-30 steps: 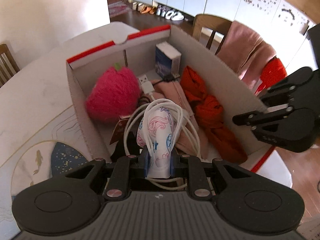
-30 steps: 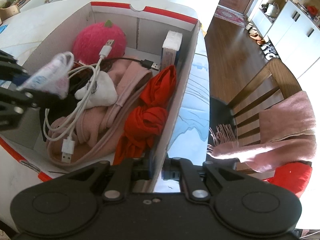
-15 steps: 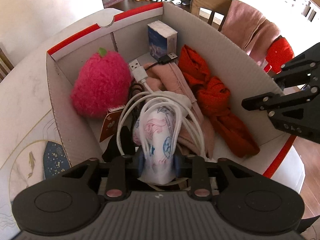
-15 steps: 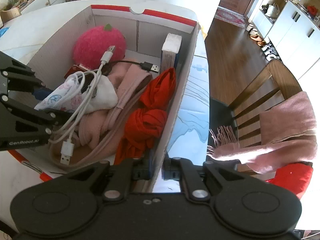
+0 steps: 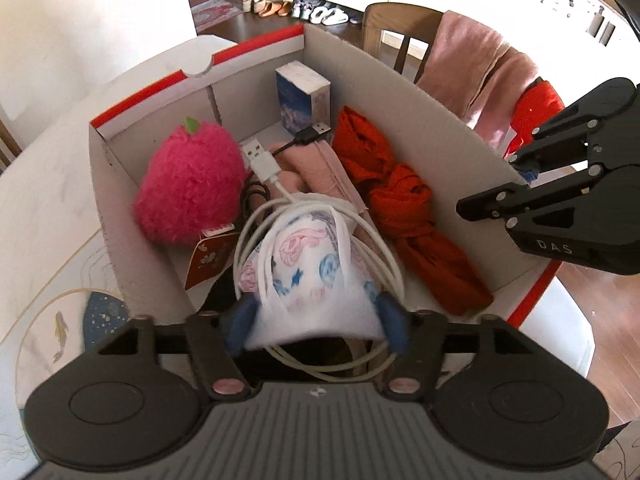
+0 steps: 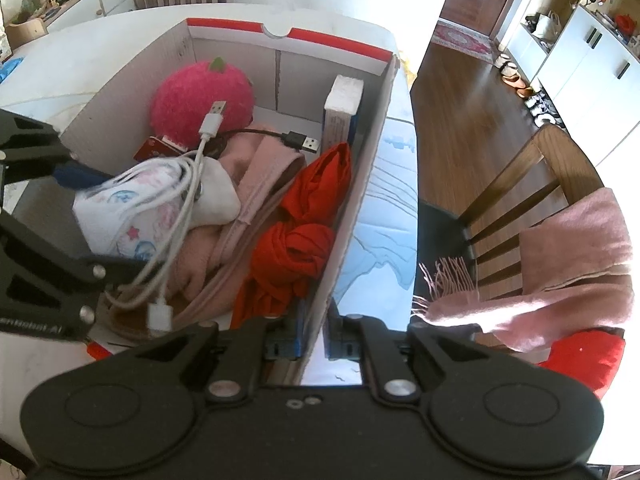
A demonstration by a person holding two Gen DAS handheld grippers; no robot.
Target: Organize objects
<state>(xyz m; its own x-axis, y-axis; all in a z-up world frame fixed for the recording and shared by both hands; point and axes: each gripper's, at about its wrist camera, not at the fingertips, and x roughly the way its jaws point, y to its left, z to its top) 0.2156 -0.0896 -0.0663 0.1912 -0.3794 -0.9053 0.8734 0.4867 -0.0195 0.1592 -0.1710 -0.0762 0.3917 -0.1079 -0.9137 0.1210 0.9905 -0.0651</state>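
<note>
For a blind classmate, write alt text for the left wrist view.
The left gripper, jaws spread, has a printed mask and white cable between them over an open box holding a pink plush, red cloth and small carton.

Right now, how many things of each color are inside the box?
Pink: 2, the fuzzy strawberry toy and the pink scarf
Red: 1, the knotted red cloth
White: 2, the printed mask and the white cable
Black: 1, the black cable
Blue-and-white: 1, the small carton
Total: 7
</note>
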